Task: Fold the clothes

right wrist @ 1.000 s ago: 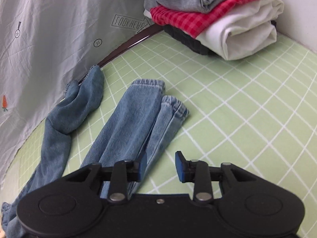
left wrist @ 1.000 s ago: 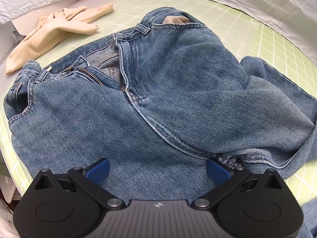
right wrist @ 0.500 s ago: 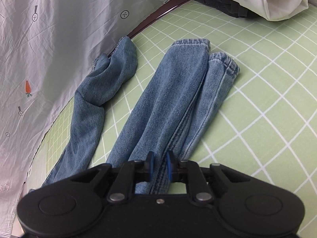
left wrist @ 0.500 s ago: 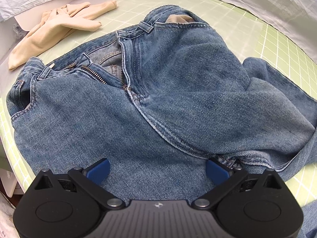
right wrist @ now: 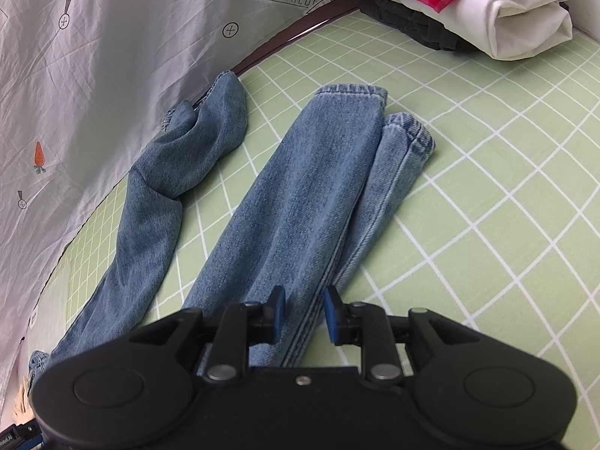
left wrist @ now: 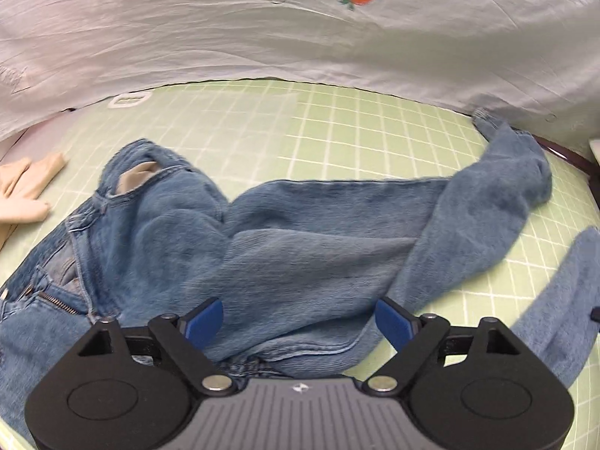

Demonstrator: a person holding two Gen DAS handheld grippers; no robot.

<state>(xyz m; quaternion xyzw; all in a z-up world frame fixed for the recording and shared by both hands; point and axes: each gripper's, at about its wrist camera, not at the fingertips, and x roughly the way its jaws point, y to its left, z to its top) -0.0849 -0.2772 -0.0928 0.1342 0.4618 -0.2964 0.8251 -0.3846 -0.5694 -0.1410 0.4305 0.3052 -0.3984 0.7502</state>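
Blue jeans (left wrist: 300, 255) lie crumpled on the green grid mat (left wrist: 337, 131), waistband (left wrist: 123, 195) to the left and one leg trailing off to the far right. My left gripper (left wrist: 300, 322) hovers over the seat of the jeans; its jaws are closing and still wide, with denim below them but not pinched. In the right wrist view the near jeans leg (right wrist: 300, 202) lies doubled, cuffs pointing away. The other leg (right wrist: 161, 187) bends along the mat's edge. My right gripper (right wrist: 304, 313) sits over the near leg, jaws opening, the leg's seam between the pads.
A beige garment (left wrist: 22, 191) lies at the left edge of the mat. A stack of folded clothes (right wrist: 487, 7) stands at the far right corner. A white printed sheet (right wrist: 93, 56) hangs along the mat's far side. Bare mat (right wrist: 506, 187) stretches to the right of the legs.
The left view has swung up and rightward from the waistband and fly toward the legs, and its jaws have narrowed. The right jaws closed on the leg, then parted again.
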